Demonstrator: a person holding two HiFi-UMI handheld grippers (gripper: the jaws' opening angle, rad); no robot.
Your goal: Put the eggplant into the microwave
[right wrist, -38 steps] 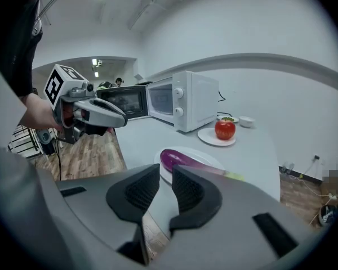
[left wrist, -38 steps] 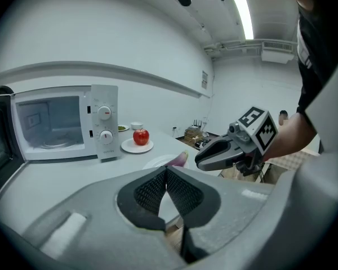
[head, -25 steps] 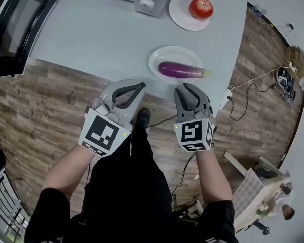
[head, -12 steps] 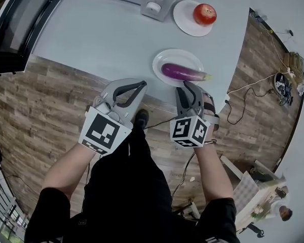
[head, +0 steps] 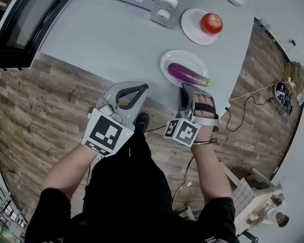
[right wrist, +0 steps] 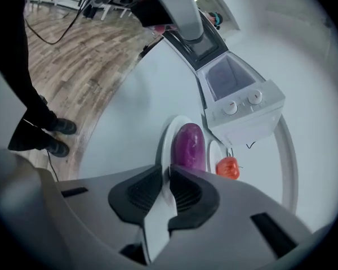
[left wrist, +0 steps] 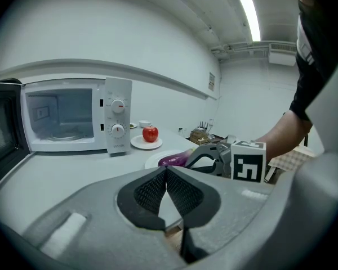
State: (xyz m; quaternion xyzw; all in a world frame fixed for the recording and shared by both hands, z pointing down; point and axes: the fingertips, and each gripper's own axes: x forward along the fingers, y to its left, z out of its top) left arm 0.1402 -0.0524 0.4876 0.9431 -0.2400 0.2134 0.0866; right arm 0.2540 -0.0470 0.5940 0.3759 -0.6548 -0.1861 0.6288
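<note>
Lying on a plate (head: pixel 168 63) on the worktop (head: pixel 106 39), the eggplant (head: pixel 188 75) looks light and smooth-skinned (slippery), best gripped across its thick middle. Jaws of the right gripper (right wrist: pixel 169 170) have just been closing to a narrow, empty gap; those of the left gripper (left wrist: pixel 167 170) meet, empty.

The left gripper (head: pixel 141 88) and the right gripper (head: pixel 185 88) each have a light grey moulded shell, jaws lined with black ribbed pads (left wrist: pixel 149 192), and a white cube (head: pixel 105 134) printed with black square markers. A black strap (head: pixel 205 108) crosses the right unit. The person wears a black short-sleeved top (head: pixel 126 211), black trousers (head: pixel 137 147) and black shoes (head: pixel 142 118).
</note>
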